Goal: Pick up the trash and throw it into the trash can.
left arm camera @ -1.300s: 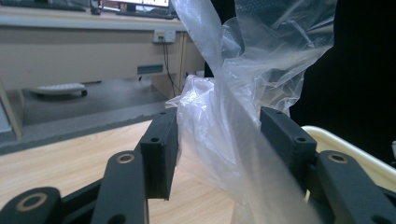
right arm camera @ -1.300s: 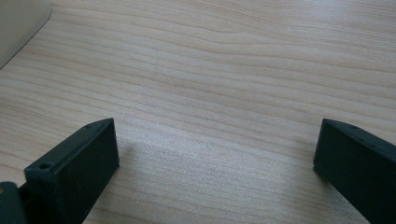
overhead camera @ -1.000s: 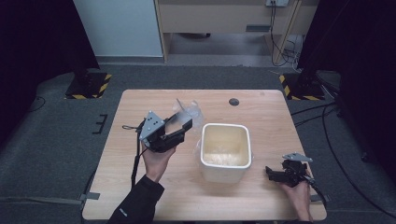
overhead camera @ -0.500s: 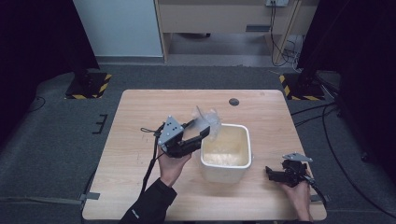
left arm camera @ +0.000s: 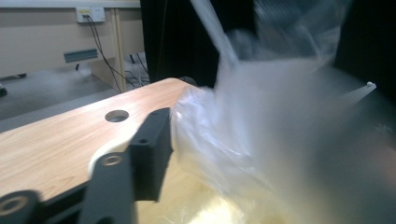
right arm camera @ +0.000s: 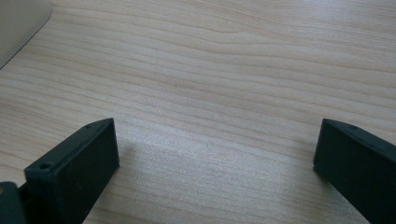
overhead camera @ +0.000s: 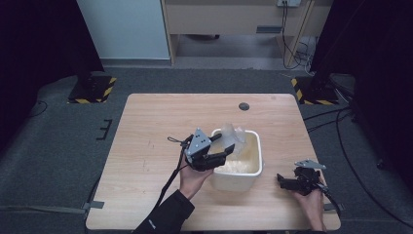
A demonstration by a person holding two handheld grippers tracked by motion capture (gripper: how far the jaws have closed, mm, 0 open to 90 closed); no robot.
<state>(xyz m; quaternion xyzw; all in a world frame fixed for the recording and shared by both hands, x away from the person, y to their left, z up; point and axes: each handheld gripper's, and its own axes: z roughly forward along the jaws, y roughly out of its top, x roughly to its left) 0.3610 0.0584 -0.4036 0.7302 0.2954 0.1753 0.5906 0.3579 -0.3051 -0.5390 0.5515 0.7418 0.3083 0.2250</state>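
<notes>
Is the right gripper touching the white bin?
Apart. In the high view, bare table shows between the right gripper and the bin. Its jaws stand open.

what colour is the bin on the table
White, with a cream-tinted inside: the bin shows best in the high view.

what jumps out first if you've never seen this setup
Mid-table, the left gripper holds a crumpled clear plastic bag over the open white bin; in the left gripper view the bag looms as a blurred mass. Near the table's right front corner, the right gripper rests open on bare wood.
</notes>
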